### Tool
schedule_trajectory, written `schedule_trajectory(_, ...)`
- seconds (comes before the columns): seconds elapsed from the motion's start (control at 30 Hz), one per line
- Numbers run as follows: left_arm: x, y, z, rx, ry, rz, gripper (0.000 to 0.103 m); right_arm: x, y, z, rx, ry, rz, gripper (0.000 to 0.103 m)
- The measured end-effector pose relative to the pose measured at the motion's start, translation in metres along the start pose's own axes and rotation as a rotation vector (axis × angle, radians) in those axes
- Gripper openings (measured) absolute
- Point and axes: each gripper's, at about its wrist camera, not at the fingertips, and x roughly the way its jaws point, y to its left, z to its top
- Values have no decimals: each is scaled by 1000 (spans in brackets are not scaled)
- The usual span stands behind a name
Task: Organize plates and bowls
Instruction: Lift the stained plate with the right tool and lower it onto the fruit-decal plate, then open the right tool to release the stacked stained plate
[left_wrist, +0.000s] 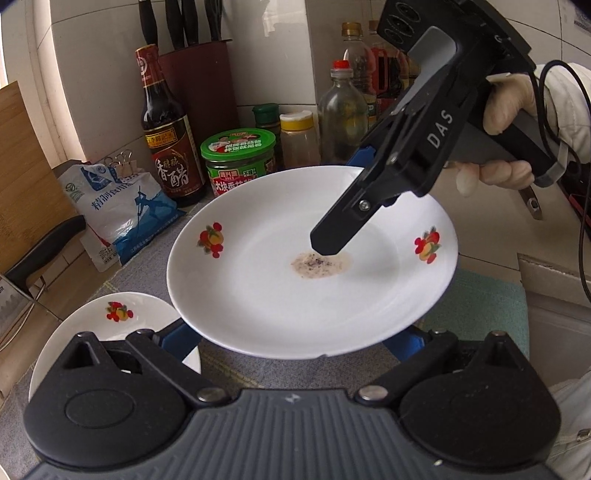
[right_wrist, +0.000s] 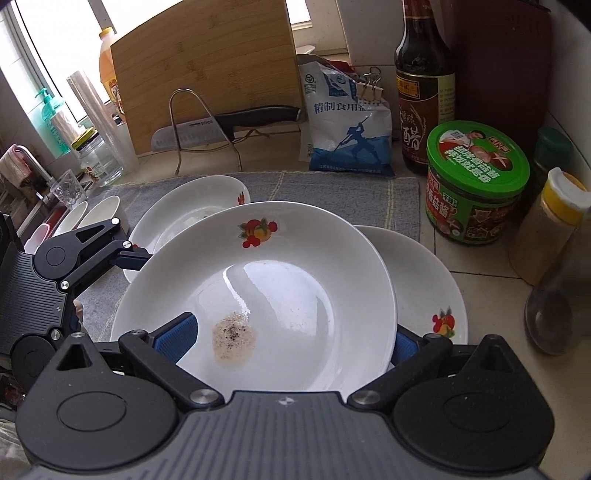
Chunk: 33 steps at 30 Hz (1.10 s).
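A white plate (left_wrist: 280, 295) with fruit decals and a brown speckled stain (right_wrist: 233, 338) sits tilted, raised above the grey mat (right_wrist: 332, 192). My right gripper (right_wrist: 291, 341) straddles its rim with jaws wide. One finger (left_wrist: 334, 230) reaches inside and touches near the stain. The other pad (left_wrist: 359, 157) is outside, under the rim. My left gripper (left_wrist: 293, 341) is open, with the plate's near rim lying over both its blue pads (left_wrist: 181, 341). Two more decal plates lie below, one at the back left (right_wrist: 184, 199) and one at the right (right_wrist: 436, 291).
A vinegar bottle (right_wrist: 421, 92), green-lidded jar (right_wrist: 476, 184), spice shakers (right_wrist: 550, 229), salt bag (right_wrist: 347, 125) and knife block (left_wrist: 195, 81) line the back wall. A cutting board (right_wrist: 207, 74) and knife (right_wrist: 221, 127) stand on a rack. Small white bowls (right_wrist: 92, 214) sit left by the sink.
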Motion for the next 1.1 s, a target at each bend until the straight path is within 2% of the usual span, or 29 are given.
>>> schedule_trajectory(0.33,28,0,11,-35,29,-19,101,8,-31,1,31,5,-21,103)
schedule_trajectory(0.73,40,9,15,-99,60,-27,101,16,-45,-3,66,16,-27,103)
schedule_trajectory(1.1,42,8,18,-48,69,-7,101,4,-45,-11,82,1,-29,103)
